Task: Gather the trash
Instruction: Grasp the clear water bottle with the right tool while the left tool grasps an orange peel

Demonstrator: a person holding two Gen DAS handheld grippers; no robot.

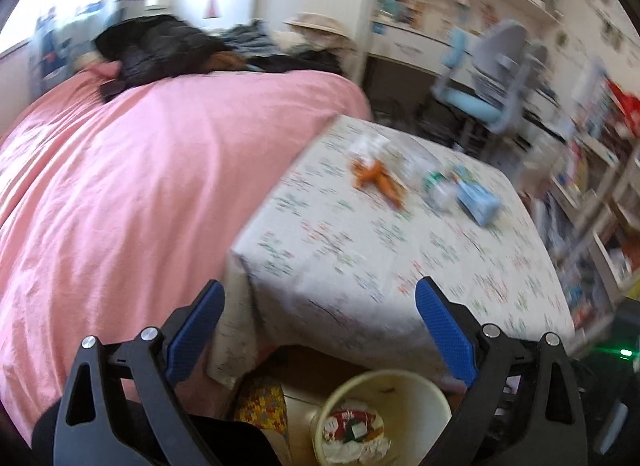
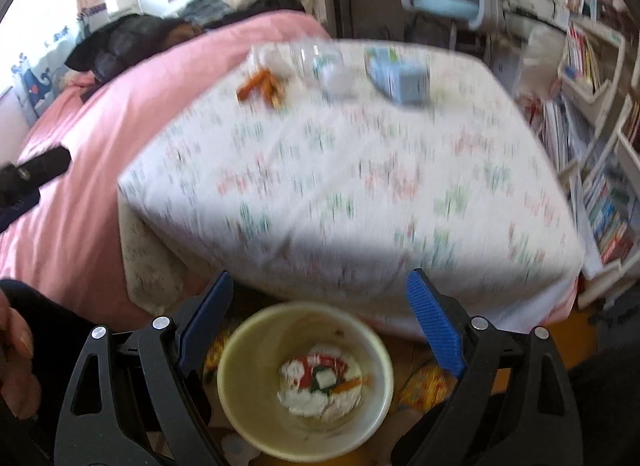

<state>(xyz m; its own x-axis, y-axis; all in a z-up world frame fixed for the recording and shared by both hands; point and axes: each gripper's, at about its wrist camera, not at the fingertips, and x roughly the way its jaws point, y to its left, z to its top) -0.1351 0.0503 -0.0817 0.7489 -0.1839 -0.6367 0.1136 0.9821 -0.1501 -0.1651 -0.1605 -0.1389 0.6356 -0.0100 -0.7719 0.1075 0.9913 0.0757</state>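
A cream trash bin (image 2: 306, 378) stands on the floor below the table's near edge, with crumpled wrappers (image 2: 320, 382) in it; it also shows in the left wrist view (image 1: 380, 418). On the far part of the cloth-covered table (image 2: 340, 193) lie orange peels (image 2: 260, 85), a clear plastic bottle (image 2: 324, 65) and a blue carton (image 2: 400, 73). They also show in the left wrist view: peels (image 1: 378, 179), bottle (image 1: 436, 185), carton (image 1: 476, 197). My right gripper (image 2: 320, 286) is open and empty above the bin. My left gripper (image 1: 320, 294) is open and empty over the table's near corner.
A bed with a pink cover (image 1: 120, 185) borders the table on the left, with dark clothes (image 1: 160, 45) piled at its far end. A blue desk chair (image 1: 488, 77) and desk stand behind. Bookshelves (image 2: 600, 125) line the right side.
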